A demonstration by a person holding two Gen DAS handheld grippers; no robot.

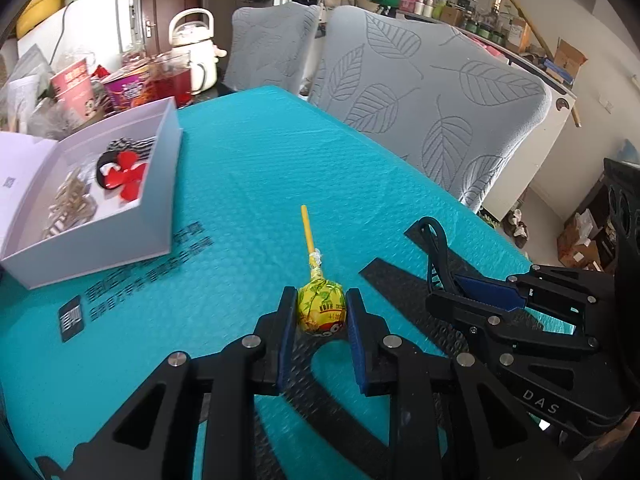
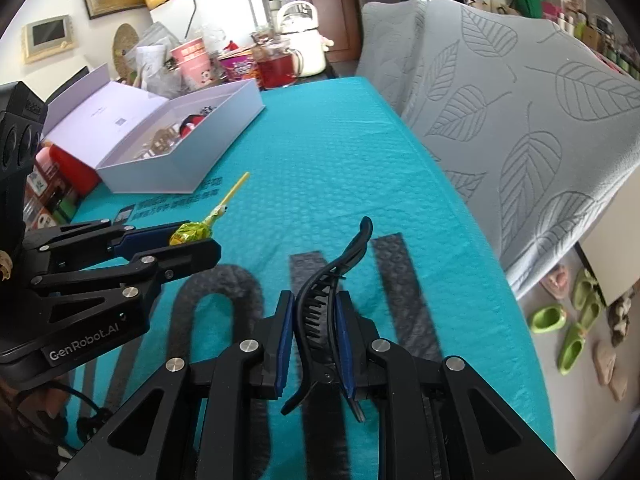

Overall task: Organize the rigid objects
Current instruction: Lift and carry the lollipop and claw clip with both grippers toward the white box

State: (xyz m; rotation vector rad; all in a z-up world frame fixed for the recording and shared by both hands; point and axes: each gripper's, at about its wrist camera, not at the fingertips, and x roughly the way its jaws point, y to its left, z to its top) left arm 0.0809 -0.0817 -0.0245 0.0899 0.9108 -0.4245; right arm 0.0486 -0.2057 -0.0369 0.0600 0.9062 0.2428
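Note:
My left gripper (image 1: pixel 321 312) is shut on a yellow-wrapped lollipop (image 1: pixel 320 308), its yellow stick pointing away over the teal mat (image 1: pixel 248 184). In the right wrist view the same lollipop (image 2: pixel 191 233) shows at the left, between that gripper's pads. My right gripper (image 2: pixel 316 320) is shut on a black hair clip (image 2: pixel 324 300) whose curved tip rises ahead of the fingers. The left wrist view shows the hair clip (image 1: pixel 434 240) at the right, sticking out of the right gripper (image 1: pixel 480 300). An open white box (image 1: pixel 158 184) with hair accessories sits far left on the mat.
Behind the white box (image 2: pixel 208 160) stand cups, a glass of red drink (image 2: pixel 278 64) and a white kettle (image 2: pixel 302 36). Two grey leaf-patterned chairs (image 1: pixel 432 96) line the mat's right edge. Green slippers (image 2: pixel 560 328) lie on the floor at the right.

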